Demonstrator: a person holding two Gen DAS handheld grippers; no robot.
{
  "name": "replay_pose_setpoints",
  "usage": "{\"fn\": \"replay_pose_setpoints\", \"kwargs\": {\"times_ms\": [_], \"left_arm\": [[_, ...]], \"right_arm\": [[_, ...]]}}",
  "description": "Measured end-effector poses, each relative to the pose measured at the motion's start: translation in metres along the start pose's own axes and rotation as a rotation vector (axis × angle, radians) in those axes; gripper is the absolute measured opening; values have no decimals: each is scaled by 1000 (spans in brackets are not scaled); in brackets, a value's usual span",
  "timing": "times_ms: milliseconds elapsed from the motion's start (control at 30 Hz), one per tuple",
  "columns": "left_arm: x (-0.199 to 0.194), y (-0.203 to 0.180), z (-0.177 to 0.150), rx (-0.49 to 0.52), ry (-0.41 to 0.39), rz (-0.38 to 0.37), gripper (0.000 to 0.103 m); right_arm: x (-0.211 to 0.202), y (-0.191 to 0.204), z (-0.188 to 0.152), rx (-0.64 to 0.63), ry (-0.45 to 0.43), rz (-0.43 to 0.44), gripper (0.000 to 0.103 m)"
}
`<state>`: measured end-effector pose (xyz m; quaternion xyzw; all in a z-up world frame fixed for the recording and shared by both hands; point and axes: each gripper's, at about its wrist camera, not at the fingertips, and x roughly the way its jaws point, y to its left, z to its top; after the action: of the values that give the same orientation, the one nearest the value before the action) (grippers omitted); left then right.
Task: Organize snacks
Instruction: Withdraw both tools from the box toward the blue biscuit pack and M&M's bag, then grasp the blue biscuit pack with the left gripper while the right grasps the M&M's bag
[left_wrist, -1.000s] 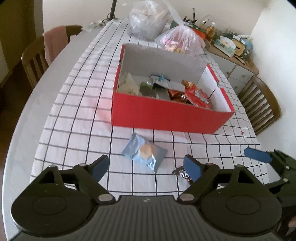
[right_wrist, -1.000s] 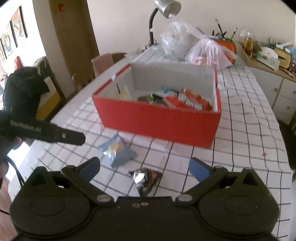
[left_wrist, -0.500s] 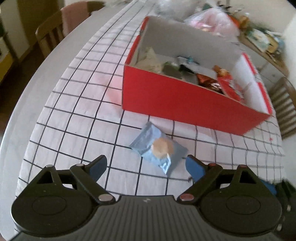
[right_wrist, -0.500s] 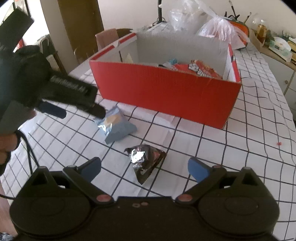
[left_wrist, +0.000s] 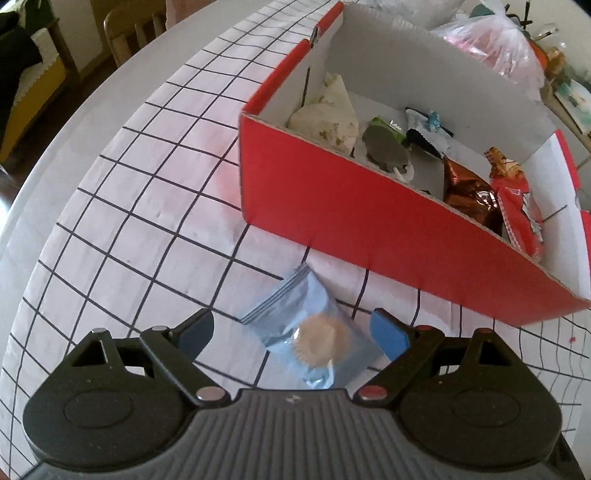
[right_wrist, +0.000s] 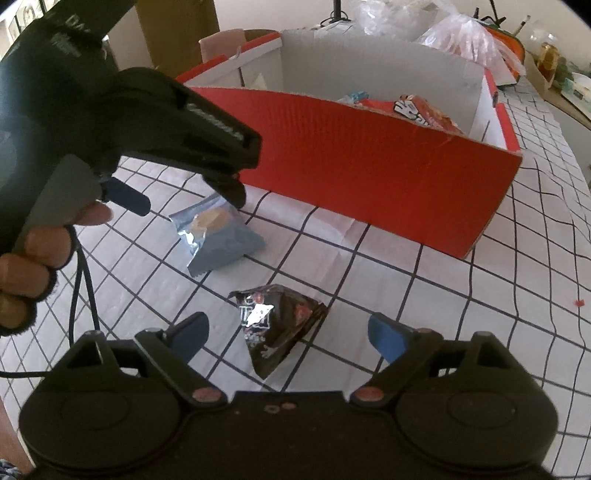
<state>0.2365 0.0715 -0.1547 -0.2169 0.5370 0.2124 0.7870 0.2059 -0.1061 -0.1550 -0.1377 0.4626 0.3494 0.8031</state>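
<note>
1. White cloth (left_wrist: 147, 206) with black squares covers the table, and all the snacks sit on it.
2. Closest in the right wrist view, the right gripper (right_wrist: 291, 334) points down at a dark pack (right_wrist: 277, 325).
3. That dark pack lies flat between its two blue fingertips, and neither tip touches it. The jaws stand wide and have just been closing a little.
4. Closest in the left wrist view, the left gripper (left_wrist: 295, 330) hangs over a blue pack (left_wrist: 314, 332) with a round cookie showing through it.
5. Its jaws are spread wide, one blue tip on each side of the blue pack. The right tip is just beside the pack's edge; I cannot tell if it touches.
6. From the right wrist view, the blue pack (right_wrist: 218, 232) lies a bit past the dark pack, to the left.
7. A hand (right_wrist: 33, 254) holds the left gripper's handle above the blue pack.
8. Past both packs stands a red box (left_wrist: 369, 218), open on top.
9. More snacks lie inside the box.
10. Behind the box sit clear bags (right_wrist: 461, 35).
11. A wooden chair (left_wrist: 129, 33) stands at the far edge of the table.
</note>
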Motion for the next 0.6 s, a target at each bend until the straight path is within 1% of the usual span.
{"fn": "replay_pose_setpoints", "kwargs": {"times_ms": [100, 167, 233, 367, 500, 567, 600], "left_arm": [[8, -4, 0, -17, 19, 14, 91], [12, -7, 0, -22, 29, 22, 89], [15, -9, -1, -21, 36, 33, 84], [20, -9, -2, -32, 46, 39, 82], [20, -10, -5, -22, 39, 41, 79], [19, -9, -6, -16, 38, 39, 76], [18, -8, -6, -12, 36, 36, 74]], "right_arm": [[4, -3, 2, -23, 8, 5, 89], [7, -2, 3, -35, 10, 7, 87], [9, 0, 4, -43, 13, 7, 85], [13, 3, 6, -52, 12, 4, 81], [15, 5, 5, -59, 22, -5, 72], [15, 6, 5, -65, 16, -16, 70], [14, 8, 4, -68, 13, -22, 66]]}}
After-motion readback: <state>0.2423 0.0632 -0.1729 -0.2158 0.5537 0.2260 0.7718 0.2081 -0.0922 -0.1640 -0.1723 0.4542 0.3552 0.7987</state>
